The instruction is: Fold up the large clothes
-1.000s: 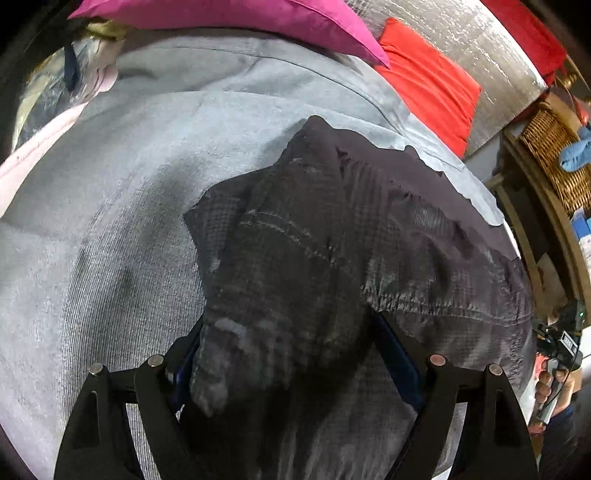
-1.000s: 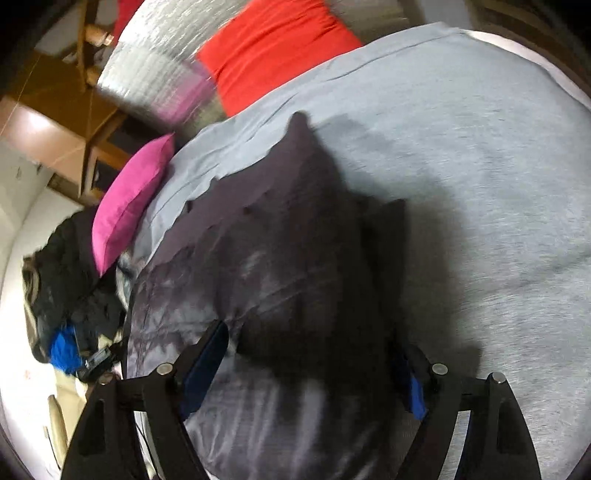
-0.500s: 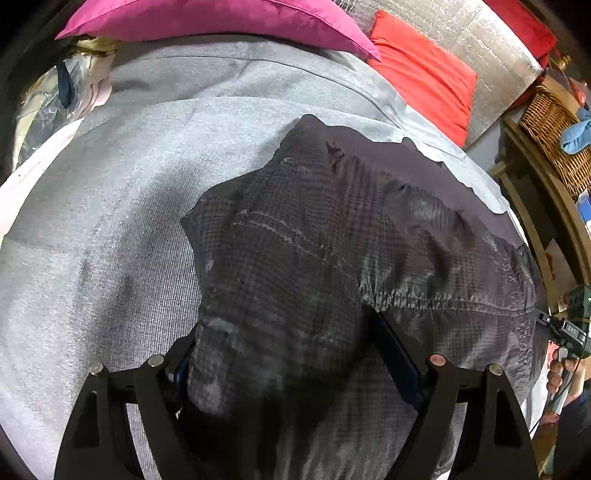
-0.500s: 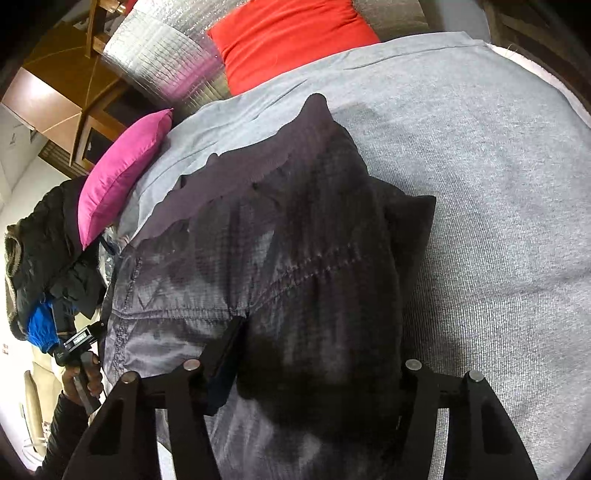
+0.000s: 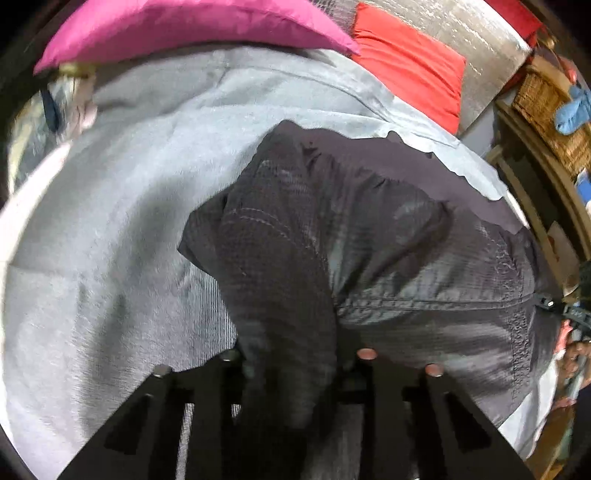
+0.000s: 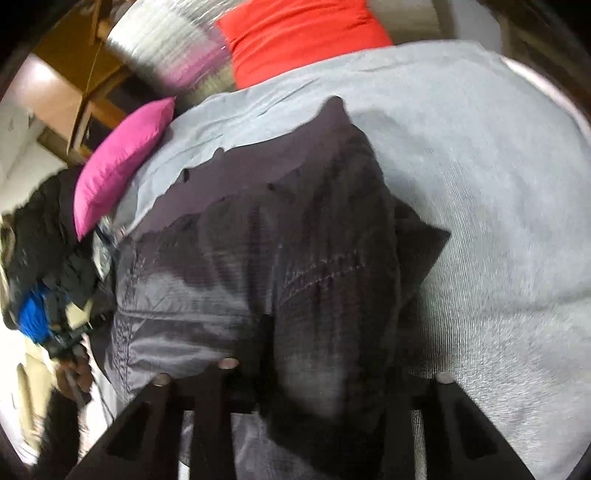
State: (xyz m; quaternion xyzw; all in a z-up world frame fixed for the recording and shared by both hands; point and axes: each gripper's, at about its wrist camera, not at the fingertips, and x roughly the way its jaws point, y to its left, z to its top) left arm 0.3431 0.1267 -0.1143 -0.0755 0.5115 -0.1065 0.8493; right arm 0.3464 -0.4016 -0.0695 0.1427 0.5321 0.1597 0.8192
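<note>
Left wrist: jacket (image 5: 388,258) edge beside bare grey blanket (image 5: 110,240).

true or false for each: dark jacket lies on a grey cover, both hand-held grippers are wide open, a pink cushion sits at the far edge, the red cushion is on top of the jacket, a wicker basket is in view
1. The dark jacket lies on a grey cover. True.
2. Both hand-held grippers are wide open. False: the left hand-held gripper and the right hand-held gripper have just been closing, each with a bunch of jacket fabric pinched between its fingers.
3. A pink cushion sits at the far edge of the cover. True.
4. The red cushion is on top of the jacket. False: it lies beyond the jacket, apart from it.
5. A wicker basket is in view. True.
</note>
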